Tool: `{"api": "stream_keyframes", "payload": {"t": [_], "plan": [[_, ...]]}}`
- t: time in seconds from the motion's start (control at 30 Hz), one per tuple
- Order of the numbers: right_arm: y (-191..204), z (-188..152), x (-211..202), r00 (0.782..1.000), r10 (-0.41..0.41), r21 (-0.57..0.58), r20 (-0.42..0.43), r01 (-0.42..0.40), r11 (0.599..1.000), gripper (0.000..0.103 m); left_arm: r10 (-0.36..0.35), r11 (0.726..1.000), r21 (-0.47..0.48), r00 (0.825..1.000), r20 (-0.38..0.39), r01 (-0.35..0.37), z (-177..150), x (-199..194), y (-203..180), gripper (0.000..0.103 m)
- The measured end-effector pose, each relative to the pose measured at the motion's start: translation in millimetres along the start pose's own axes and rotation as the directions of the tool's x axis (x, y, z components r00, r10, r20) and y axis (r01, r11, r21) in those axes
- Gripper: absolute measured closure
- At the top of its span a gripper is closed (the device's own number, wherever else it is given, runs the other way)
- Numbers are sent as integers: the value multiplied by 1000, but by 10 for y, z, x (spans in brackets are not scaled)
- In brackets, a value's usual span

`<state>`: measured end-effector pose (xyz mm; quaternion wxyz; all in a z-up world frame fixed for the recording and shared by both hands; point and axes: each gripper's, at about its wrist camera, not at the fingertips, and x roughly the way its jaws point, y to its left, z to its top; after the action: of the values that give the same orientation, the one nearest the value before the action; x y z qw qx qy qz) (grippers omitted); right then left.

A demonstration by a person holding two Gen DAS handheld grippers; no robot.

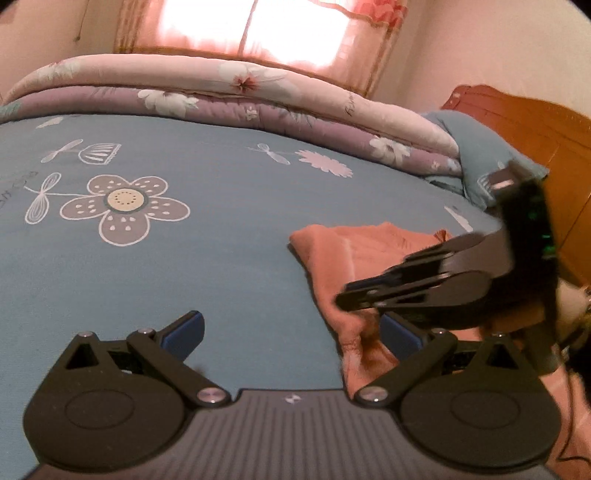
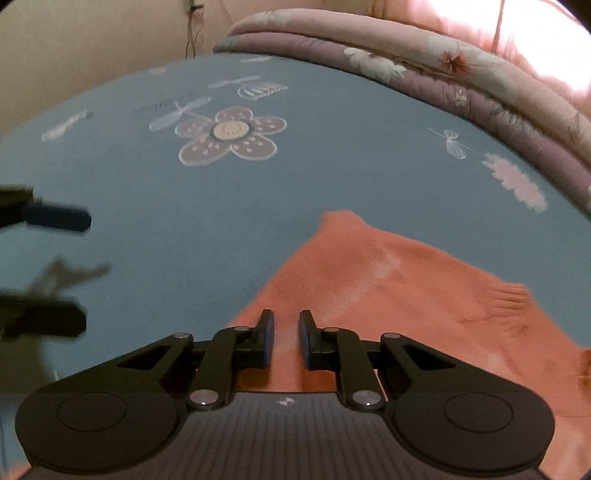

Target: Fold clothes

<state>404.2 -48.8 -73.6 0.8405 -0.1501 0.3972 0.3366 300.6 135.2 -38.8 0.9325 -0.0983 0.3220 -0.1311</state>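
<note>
In the left wrist view, the left gripper (image 1: 291, 334) sits at six o'clock with its blue-padded fingers (image 1: 188, 328) spread wide and nothing between them; only the blue bedsheet (image 1: 221, 258) shows in the gap. The sheet carries a large purple flower print (image 1: 125, 206) at about nine o'clock. The task's thing, a salmon-orange garment (image 1: 354, 258), lies crumpled on the sheet at about four o'clock, its near edge running down past the right-hand finger of this gripper. The right gripper (image 1: 347, 295) comes in from three o'clock, blurred, its tips over the cloth; from here I cannot tell whether they touch it. A folded floral quilt (image 1: 240, 96) lies across the far edge of the bed from ten to two o'clock, with a sunlit pink curtain (image 1: 258, 29) above it at twelve. A wooden headboard (image 1: 535, 140) stands at two o'clock.

In the right wrist view, the right gripper (image 2: 286, 332) at six o'clock has its jaws close together with a narrow slit between the pads, and no cloth is pinched in it. The orange garment (image 2: 388, 288) spreads flat beneath and beyond the fingers, from six toward three o'clock, its pointed corner aimed at twelve. The left gripper (image 2: 48, 266) shows blurred at nine o'clock, fingers apart over bare sheet. No containers appear in either view.
</note>
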Motion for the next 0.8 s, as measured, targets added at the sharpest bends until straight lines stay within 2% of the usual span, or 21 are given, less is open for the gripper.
{"api": "stream_keyframes", "payload": {"t": [0.13, 0.23, 0.3, 0.37, 0.4, 0.47, 0.6, 0.67, 0.7, 0.73, 0.77, 0.8], "plan": [[37, 86, -6, 1000, 0, 25, 10, 0, 1000, 85, 23, 1000, -4, 1000, 3, -23, 15, -16, 8, 2], [-78, -17, -325, 997, 44, 165, 64, -54, 985, 84, 41, 999, -24, 999, 16, -41, 34, -85, 65, 2], [-171, -148, -529, 991, 90, 308, 97, -116, 944, 80, 42, 998, -52, 999, 22, -41, 52, -117, 132, 2], [-223, -324, -628, 981, 157, 442, 117, -193, 876, 67, 41, 997, -73, 999, 20, -40, 60, -129, 169, 2], [-236, -398, -637, 976, 180, 498, 123, -218, 839, 54, 39, 996, -77, 999, 17, -37, 60, -130, 177, 2], [-220, -495, -568, 974, 191, 578, 122, -226, 784, 52, 33, 996, -78, 999, 11, -32, 55, -124, 176, 2], [-163, -538, -348, 984, 127, 684, 127, -180, 707, 52, 28, 997, -72, 1000, 7, -28, 50, -121, 175, 2], [-109, -540, -266, 989, 64, 719, 137, -143, 680, 52, 22, 996, -86, 1000, 11, -21, 57, -141, 215, 2], [-64, -541, -244, 990, 23, 728, 141, -119, 675, 53, 20, 995, -94, 1000, 14, -18, 62, -153, 242, 2], [-9, -541, -228, 989, -24, 734, 146, -92, 673, 61, 20, 995, -102, 1000, 16, -19, 68, -166, 266, 2], [63, -525, -225, 987, -75, 722, 143, -52, 690, 67, 24, 994, -109, 1000, 16, -22, 71, -178, 286, 2], [162, -489, -227, 982, -134, 681, 136, 6, 732, 80, 28, 993, -116, 999, 17, -26, 73, -190, 305, 2]]}}
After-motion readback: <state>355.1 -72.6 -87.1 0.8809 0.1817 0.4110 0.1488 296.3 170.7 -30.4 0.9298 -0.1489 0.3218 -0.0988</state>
